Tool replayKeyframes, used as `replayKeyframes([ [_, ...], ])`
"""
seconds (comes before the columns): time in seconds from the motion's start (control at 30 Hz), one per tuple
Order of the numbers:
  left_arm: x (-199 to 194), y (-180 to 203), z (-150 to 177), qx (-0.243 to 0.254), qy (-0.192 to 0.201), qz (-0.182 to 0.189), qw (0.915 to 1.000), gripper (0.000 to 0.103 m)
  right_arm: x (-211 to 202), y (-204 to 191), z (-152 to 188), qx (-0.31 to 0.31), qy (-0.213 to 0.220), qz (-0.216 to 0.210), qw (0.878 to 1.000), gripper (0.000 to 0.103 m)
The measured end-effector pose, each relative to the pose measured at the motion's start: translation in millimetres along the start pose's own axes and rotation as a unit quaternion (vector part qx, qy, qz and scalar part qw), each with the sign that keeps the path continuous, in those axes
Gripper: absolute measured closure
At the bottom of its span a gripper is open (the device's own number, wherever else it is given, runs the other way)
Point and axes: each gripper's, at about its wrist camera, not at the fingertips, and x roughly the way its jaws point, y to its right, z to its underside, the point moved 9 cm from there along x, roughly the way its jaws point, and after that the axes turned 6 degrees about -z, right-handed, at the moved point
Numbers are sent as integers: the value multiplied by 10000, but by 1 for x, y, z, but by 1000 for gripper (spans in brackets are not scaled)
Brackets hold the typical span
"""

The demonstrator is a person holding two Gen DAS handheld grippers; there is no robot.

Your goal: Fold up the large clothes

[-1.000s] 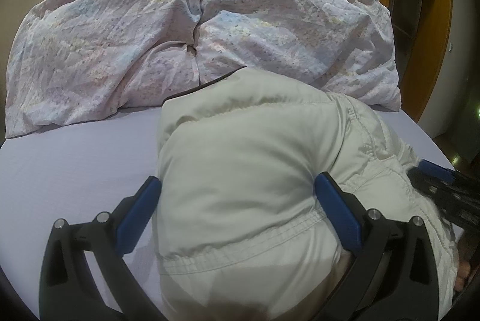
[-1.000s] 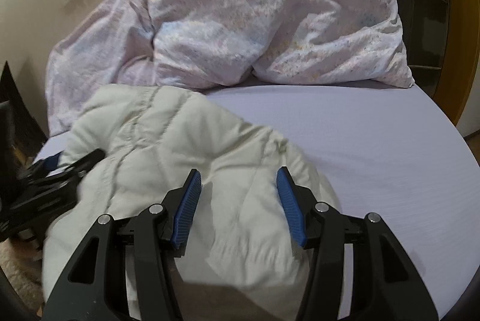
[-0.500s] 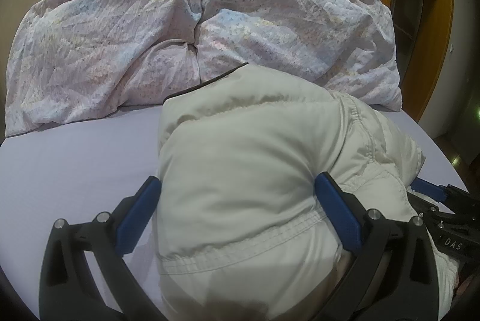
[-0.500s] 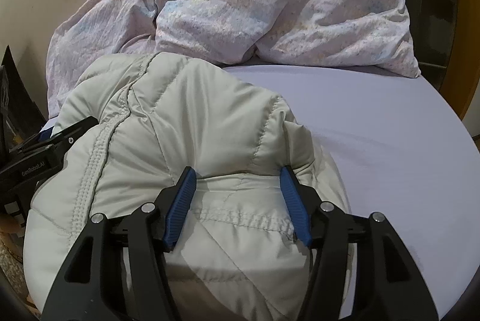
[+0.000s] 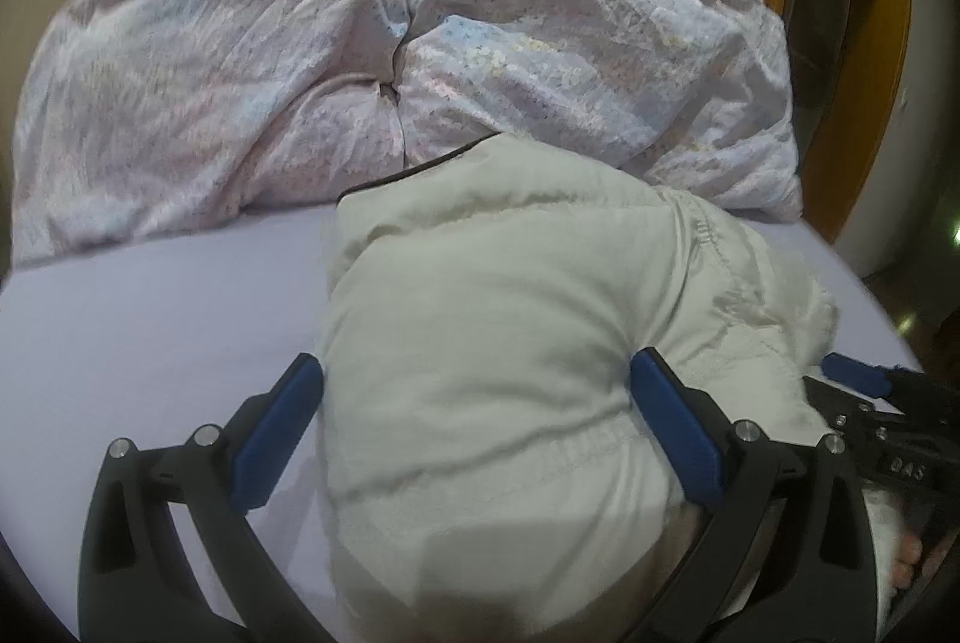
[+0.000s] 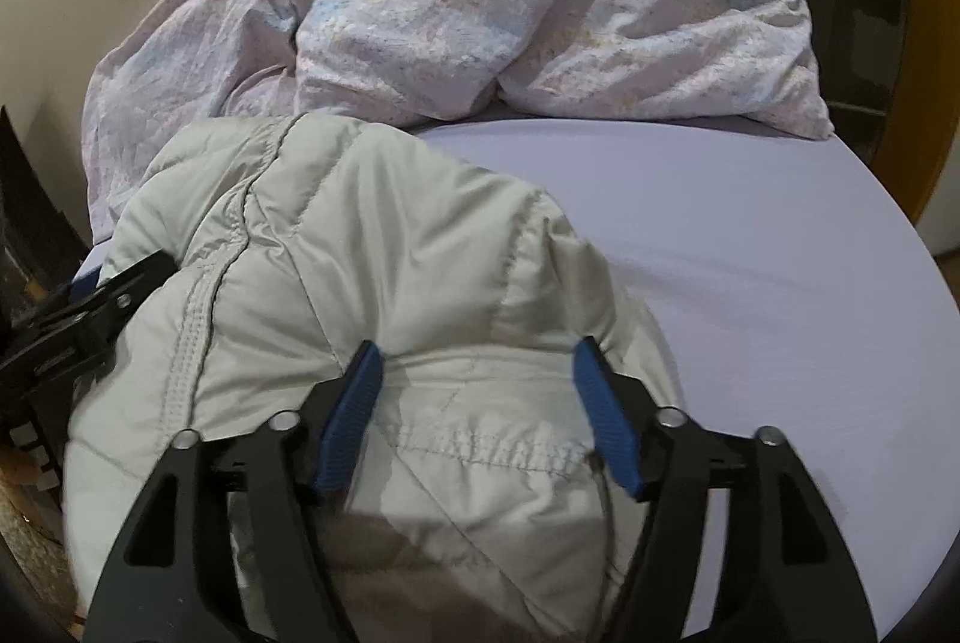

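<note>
With the folded cream quilted puffer jacket (image 6: 384, 283) bulging between both, the wide left gripper (image 5: 477, 433) should be kept steady while the opening right gripper (image 6: 474, 403) is drawn clear.

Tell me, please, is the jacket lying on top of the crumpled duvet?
No, the jacket lies on the sheet, in front of the duvet.

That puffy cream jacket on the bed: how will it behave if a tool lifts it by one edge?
The jacket looks quilted and puffy, so probably light for its bulk and springy; folds may puff back open. Its shell looks smooth with a slight sheen, so likely slippery between pads. It drapes in soft bulges on the sheet, so expect it to flop and sag.
</note>
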Motion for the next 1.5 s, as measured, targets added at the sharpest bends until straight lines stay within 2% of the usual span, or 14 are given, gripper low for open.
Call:
replayKeyframes([
  [0.07, -9, -9, 2, -301, -198, 312, 9989, 2, -18, 1, -2, 167, 76, -229, 9996, 14],
  [0.13, -19, -21, 4, -514, -352, 544, 9966, 2, -33, 3, -3, 290, 103, -473, 9984, 9],
  [0.17, -24, -28, 5, -582, -382, 618, 9957, 2, -40, 6, -2, 371, 67, -559, 9977, 3],
  [0.2, -28, -33, 5, -609, -380, 620, 9955, 2, -44, 9, -2, 449, 12, -683, 9967, 1],
  [0.33, -42, -55, 13, -634, -502, 797, 9935, 2, -44, 26, 8, 1043, -391, -1194, 9866, 1],
  [0.47, -39, -60, 25, -697, -798, 1028, 9890, 2, -27, 42, 25, 1754, -840, -1693, 9662, 1],
  [0.83, -25, -38, 41, -897, -1198, 1719, 9737, 2, 12, 32, 41, 2266, -1506, -2643, 9253, 1],
  [0.93, -21, -38, 43, -986, -1269, 1836, 9698, 2, 17, 21, 41, 2149, -1554, -2736, 9246, 1],
  [1.1, -21, -36, 43, -884, -1153, 1840, 9721, 2, 19, 14, 41, 2009, -1654, -2872, 9219, 1],
  [1.2, -20, -30, 45, -878, -1220, 2035, 9675, 2, 19, 12, 41, 1985, -1660, -2980, 9188, 1],
  [1.3, -15, -25, 49, -1078, -1320, 2312, 9579, 2, 21, 8, 40, 1941, -1678, -3050, 9172, 1],
  [1.5, -10, -25, 53, -1249, -1341, 2531, 9499, 2, 24, 5, 37, 1899, -1729, -3073, 9163, 1],
])
